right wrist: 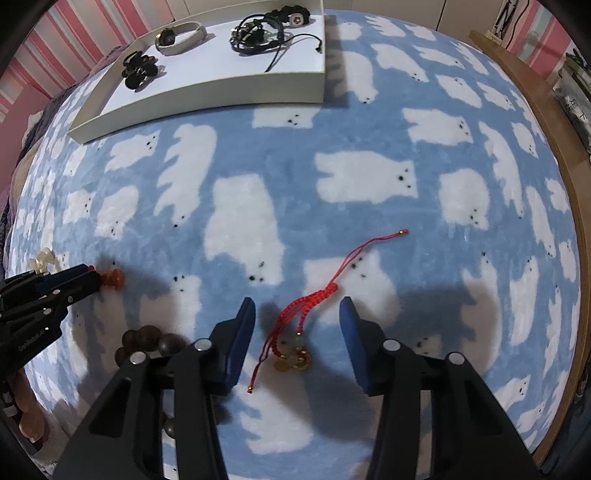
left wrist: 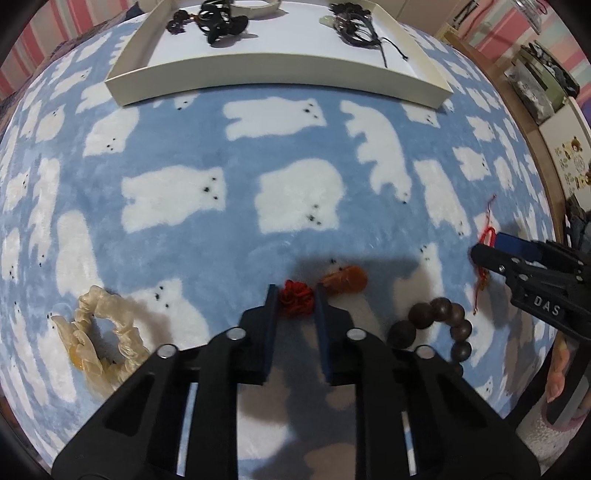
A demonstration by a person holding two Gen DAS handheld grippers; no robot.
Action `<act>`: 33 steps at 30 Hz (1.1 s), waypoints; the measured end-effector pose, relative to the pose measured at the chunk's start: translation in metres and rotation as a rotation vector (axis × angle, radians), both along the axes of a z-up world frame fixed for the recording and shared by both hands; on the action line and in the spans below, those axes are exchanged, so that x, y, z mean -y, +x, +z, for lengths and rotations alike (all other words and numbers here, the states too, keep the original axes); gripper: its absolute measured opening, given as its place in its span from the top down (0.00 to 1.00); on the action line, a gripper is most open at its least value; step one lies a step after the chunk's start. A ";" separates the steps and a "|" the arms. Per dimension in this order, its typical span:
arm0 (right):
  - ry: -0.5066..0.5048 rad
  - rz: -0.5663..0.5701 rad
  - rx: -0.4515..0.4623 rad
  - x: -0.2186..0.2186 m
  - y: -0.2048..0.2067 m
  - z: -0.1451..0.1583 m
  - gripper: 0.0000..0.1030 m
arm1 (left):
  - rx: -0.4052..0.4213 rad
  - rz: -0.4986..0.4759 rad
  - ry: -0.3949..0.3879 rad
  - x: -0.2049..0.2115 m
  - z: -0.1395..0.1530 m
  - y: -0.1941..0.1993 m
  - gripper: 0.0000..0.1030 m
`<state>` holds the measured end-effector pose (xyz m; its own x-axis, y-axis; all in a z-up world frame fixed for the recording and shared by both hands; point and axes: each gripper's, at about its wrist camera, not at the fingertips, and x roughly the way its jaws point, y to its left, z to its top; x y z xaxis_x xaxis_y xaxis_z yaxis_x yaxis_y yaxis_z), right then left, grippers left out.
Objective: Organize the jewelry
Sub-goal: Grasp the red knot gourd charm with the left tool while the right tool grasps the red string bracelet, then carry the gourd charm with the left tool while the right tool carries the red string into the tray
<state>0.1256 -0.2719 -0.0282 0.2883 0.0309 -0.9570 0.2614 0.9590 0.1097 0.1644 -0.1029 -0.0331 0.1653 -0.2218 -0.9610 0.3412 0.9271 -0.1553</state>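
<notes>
The left gripper [left wrist: 295, 301] has its fingers clamped on a red knotted cord [left wrist: 295, 302] with an orange stone pendant [left wrist: 345, 280] just beyond; a dark wooden bead bracelet [left wrist: 436, 321] lies to its right. The right gripper [right wrist: 297, 314] hangs with fingers apart, astride a red braided bracelet [right wrist: 314, 299] (gold coin charms at its near end) on the polar-bear blanket [right wrist: 288, 206]. Farther off, the white tray [right wrist: 207, 94] holds a watch [right wrist: 179, 37] and dark bracelets [right wrist: 258, 33].

Both grippers, left gripper [left wrist: 295, 295] and right gripper [right wrist: 297, 306], share black skeletal frames with silver round screw heads, flat blue finger pads [right wrist: 242, 339], and white lettering "DAS" on the right one's side.
</notes>
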 end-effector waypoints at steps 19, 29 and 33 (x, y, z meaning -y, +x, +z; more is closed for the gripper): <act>-0.030 0.021 0.021 -0.018 -0.004 -0.005 0.95 | 0.033 -0.009 0.016 0.004 0.005 -0.005 0.91; -0.039 0.002 0.113 -0.016 0.002 0.034 0.95 | 0.084 -0.009 0.012 0.010 0.027 0.003 0.92; -0.044 -0.003 0.162 -0.009 0.009 0.055 0.95 | 0.111 0.001 0.012 0.014 0.042 0.013 0.92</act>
